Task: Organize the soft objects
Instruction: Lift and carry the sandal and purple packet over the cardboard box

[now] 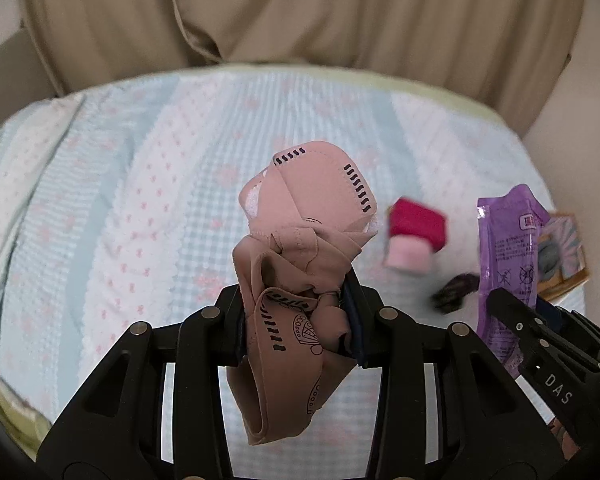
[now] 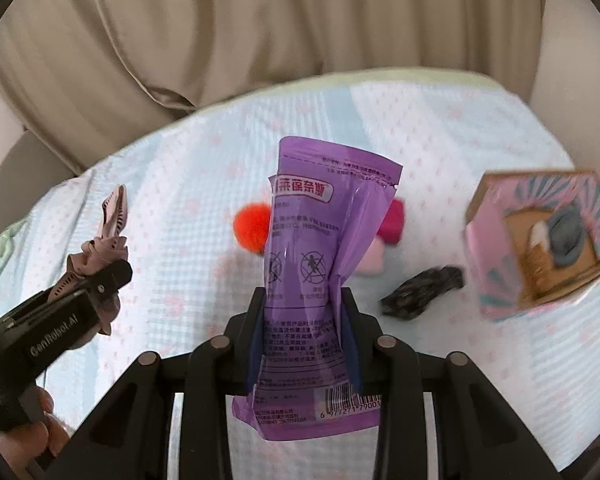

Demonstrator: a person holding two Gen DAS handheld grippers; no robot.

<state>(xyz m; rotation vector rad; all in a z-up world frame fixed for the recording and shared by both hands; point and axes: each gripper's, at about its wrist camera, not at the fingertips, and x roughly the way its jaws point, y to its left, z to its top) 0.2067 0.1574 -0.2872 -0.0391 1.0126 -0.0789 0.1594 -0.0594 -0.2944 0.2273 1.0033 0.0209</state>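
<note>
From my left wrist camera, my left gripper [image 1: 298, 320] is clamped on a bunched pinkish-tan garment [image 1: 300, 248] with black printed marks — its upper part stands above the fingers and a loose fold hangs down below them. It is lifted above the bedspread [image 1: 120, 184], a pale blue and white cover with small pink dots. Further out on the cover lies a red and pink folded cloth [image 1: 416, 236], and near it a dark fuzzy piece [image 1: 456, 290]. At the right edge my right gripper [image 1: 516, 320] comes into view holding the purple packet [image 1: 508, 256], with a printed cardboard box [image 1: 564, 256] just behind it. Beige curtains [image 1: 300, 20] hang beyond the bed.

From my right wrist camera, my right gripper [image 2: 304, 336] is closed on the purple packet [image 2: 320, 248], pinching its lower middle so the plastic creases; the packet stands upright between the fingers, barcode end below. Behind it on the bedspread [image 2: 172, 240] sit an orange pompom [image 2: 252, 226] and the red and pink cloth [image 2: 388, 236], both partly hidden. The dark fuzzy piece [image 2: 424, 288] lies to the right, near the box [image 2: 540, 240]. At left, my left gripper [image 2: 108, 276] holds the garment [image 2: 108, 232] — my hand [image 2: 24, 436] grips its handle.
</note>
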